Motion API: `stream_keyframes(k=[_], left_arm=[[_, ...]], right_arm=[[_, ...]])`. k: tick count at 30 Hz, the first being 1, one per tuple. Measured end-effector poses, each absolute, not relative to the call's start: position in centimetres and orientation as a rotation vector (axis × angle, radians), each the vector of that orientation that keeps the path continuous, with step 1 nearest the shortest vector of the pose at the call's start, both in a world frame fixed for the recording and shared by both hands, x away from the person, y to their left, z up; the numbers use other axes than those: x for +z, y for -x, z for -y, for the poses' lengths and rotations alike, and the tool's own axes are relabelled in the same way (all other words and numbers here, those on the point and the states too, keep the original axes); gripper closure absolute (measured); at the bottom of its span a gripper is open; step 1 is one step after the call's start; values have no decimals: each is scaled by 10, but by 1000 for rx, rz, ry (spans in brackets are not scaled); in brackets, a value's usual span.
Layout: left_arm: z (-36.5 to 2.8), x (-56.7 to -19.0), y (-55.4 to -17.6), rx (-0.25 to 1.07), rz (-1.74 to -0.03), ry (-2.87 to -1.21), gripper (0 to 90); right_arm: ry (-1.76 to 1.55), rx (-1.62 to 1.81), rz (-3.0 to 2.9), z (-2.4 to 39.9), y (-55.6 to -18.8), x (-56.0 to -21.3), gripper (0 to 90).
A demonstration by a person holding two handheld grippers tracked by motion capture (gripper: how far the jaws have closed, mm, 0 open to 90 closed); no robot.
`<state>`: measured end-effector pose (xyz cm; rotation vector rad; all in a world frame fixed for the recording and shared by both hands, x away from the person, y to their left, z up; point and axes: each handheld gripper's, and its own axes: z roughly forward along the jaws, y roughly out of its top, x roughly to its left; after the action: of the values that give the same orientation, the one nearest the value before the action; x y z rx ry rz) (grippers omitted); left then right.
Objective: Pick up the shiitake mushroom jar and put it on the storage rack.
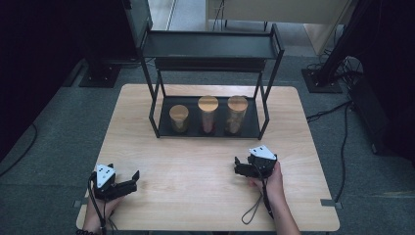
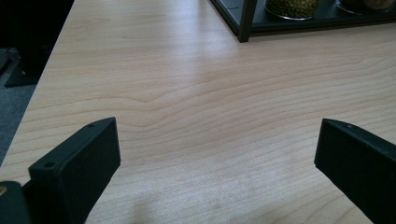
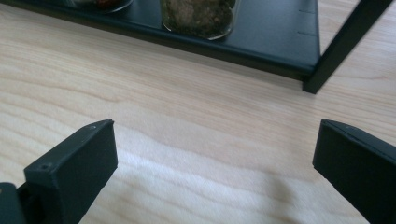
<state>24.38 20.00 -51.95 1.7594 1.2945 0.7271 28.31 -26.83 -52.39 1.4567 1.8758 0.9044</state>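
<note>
Both the left gripper [image 1: 128, 180] and the right gripper [image 1: 238, 166] rest on the table [image 1: 195, 171] with jaws wide apart, holding nothing. To take the nearest jar [image 1: 236, 114] well, the right gripper should probably go in low and straight, clear of the rack post [image 1: 265, 115].

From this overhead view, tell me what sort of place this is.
Probably a lab or recording studio, not a home: a bare wooden table on grey carpet, black stand bases and loose cables on the floor around it, and a black rack holding three lidded jars.

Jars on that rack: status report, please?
Left gripper and right gripper open, holding nothing. Three jars upright on rack's lower shelf, untouched. Table between bare.
</note>
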Motion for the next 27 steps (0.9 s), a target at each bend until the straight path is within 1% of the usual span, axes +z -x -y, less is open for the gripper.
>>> stream_keyframes(k=[27], left_arm=[[-199,-520,-244,731,-1294,-1764,5]], right_arm=[[-1467,870,-1844,294,-252,-524,0]])
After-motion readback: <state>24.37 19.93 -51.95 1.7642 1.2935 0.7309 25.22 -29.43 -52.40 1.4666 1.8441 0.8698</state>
